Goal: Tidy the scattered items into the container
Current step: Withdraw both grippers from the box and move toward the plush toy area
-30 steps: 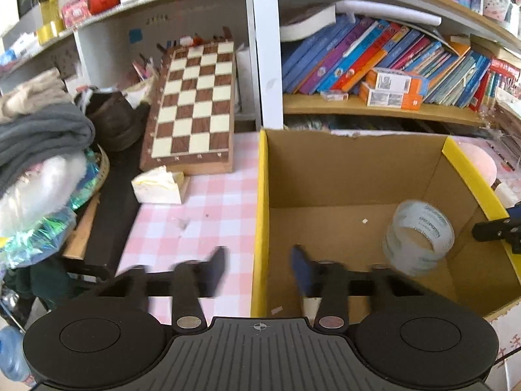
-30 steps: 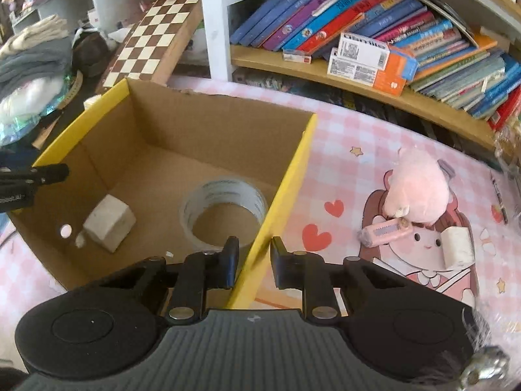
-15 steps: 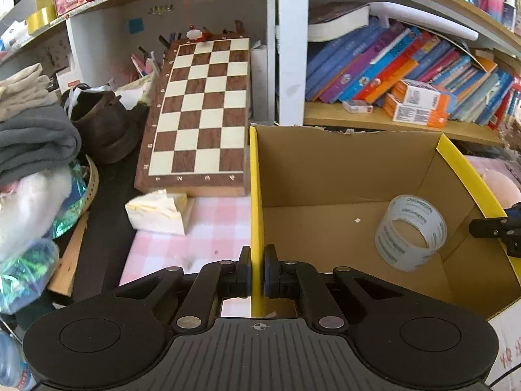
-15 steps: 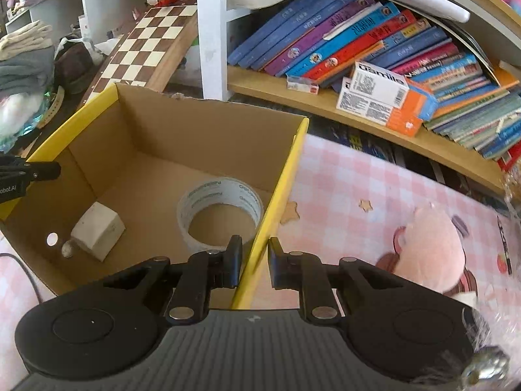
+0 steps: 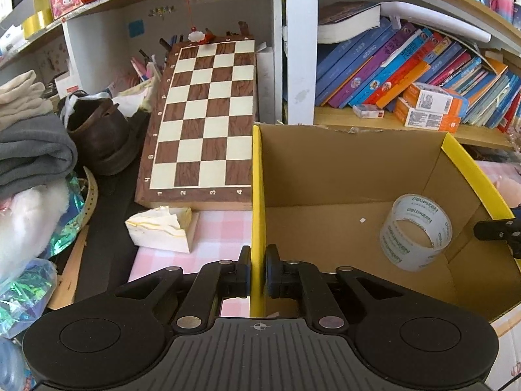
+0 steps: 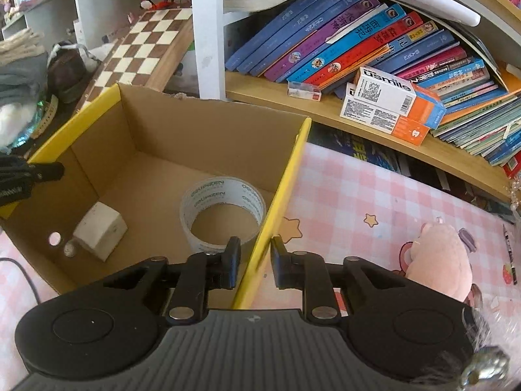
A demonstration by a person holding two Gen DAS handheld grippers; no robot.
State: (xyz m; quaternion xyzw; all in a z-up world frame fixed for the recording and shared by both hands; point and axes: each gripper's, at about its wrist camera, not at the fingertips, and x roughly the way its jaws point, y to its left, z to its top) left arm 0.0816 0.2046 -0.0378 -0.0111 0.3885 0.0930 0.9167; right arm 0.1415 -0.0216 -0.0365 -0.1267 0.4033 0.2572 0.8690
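Observation:
A cardboard box (image 5: 342, 169) with yellow-taped side rims stands on the pink checked table. My left gripper (image 5: 258, 260) is shut on its left yellow wall (image 5: 257, 195). My right gripper (image 6: 255, 257) straddles the right yellow wall (image 6: 286, 176), the jaws narrow with small gaps showing. Inside the box lie a clear tape roll (image 5: 416, 231), also in the right wrist view (image 6: 224, 208), and a white block (image 6: 99, 229). A pink plush toy (image 6: 439, 257) lies on the table right of the box.
A chessboard (image 5: 205, 117) leans against the shelf behind the box. A cake-slice-shaped white object (image 5: 159, 224) lies left of the box. Folded clothes (image 5: 29, 143) and a brown shoe (image 5: 97, 137) sit at far left. Books (image 6: 358, 42) and small cartons (image 6: 390, 104) fill the shelf behind.
My left gripper closed on the box's left wall. The box and both grippers moved toward the shelf; the plush now sits farther right and lower in the right wrist view.

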